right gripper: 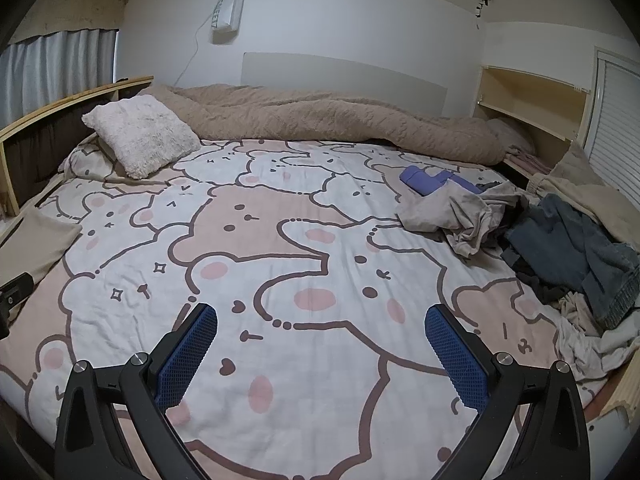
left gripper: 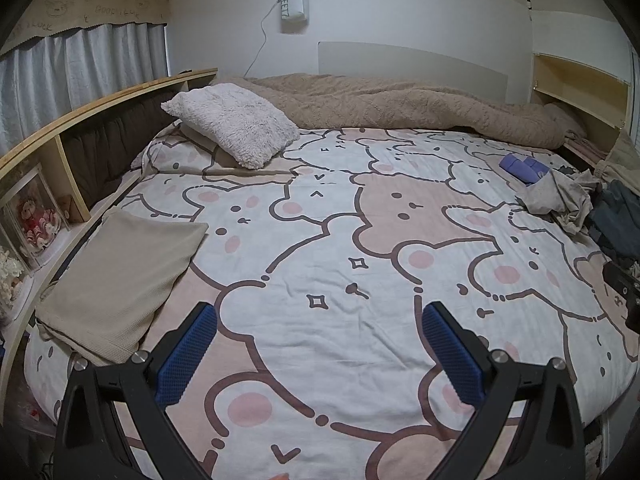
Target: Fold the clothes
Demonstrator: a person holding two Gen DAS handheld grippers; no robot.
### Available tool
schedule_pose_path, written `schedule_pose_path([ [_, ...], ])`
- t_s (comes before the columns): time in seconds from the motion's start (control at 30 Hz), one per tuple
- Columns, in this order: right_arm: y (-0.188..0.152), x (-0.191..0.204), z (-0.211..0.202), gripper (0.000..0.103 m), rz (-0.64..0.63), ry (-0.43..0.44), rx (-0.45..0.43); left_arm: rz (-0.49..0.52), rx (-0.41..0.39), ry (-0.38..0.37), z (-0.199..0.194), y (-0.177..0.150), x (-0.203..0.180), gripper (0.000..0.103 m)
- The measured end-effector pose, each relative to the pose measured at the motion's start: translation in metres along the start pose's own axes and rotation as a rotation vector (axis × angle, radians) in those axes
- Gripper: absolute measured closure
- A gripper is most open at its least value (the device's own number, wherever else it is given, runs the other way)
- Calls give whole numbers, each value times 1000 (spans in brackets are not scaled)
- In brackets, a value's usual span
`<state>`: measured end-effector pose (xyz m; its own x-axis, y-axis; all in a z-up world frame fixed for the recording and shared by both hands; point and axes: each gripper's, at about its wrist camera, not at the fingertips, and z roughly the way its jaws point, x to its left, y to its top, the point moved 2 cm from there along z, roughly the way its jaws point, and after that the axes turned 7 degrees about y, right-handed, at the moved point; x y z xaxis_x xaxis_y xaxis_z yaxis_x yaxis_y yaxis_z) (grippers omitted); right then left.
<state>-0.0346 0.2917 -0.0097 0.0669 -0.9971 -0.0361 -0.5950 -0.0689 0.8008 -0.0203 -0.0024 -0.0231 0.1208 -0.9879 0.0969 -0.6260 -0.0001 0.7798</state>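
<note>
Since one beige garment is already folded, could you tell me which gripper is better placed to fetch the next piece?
Probably the right gripper: the unfolded clothes pile lies on its side, and its jaws are open and empty.

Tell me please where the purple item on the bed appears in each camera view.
Left wrist: purple item sits far right, just above the crumpled beige garment.
Right wrist: purple item sits right of centre, upper half.
Shared landmark: fluffy white pillow, upper left in both.

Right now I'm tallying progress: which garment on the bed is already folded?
The beige waffle-knit garment at the bed's left edge: it lies flat as a neat rectangle, while the grey garment and jeans on the right are crumpled.
</note>
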Motion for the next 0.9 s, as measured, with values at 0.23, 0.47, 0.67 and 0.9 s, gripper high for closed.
schedule_pose_path([
  [0.23, 0, -4, 0, 0, 27, 20, -22, 0, 4, -8, 4, 1, -2, 0],
  [0.47, 7, -1, -32, 0, -24, 51, -318, -50, -98, -33, -4, 7, 1, 0],
  [0.67, 6, 3, 3, 0, -174, -9, -241, -15, -100, -131, 1, 9, -8, 0],
  [0.9, 35, -105, 68, 0, -26, -337, -183, -52, -28, -201, 26, 15, -11, 0],
])
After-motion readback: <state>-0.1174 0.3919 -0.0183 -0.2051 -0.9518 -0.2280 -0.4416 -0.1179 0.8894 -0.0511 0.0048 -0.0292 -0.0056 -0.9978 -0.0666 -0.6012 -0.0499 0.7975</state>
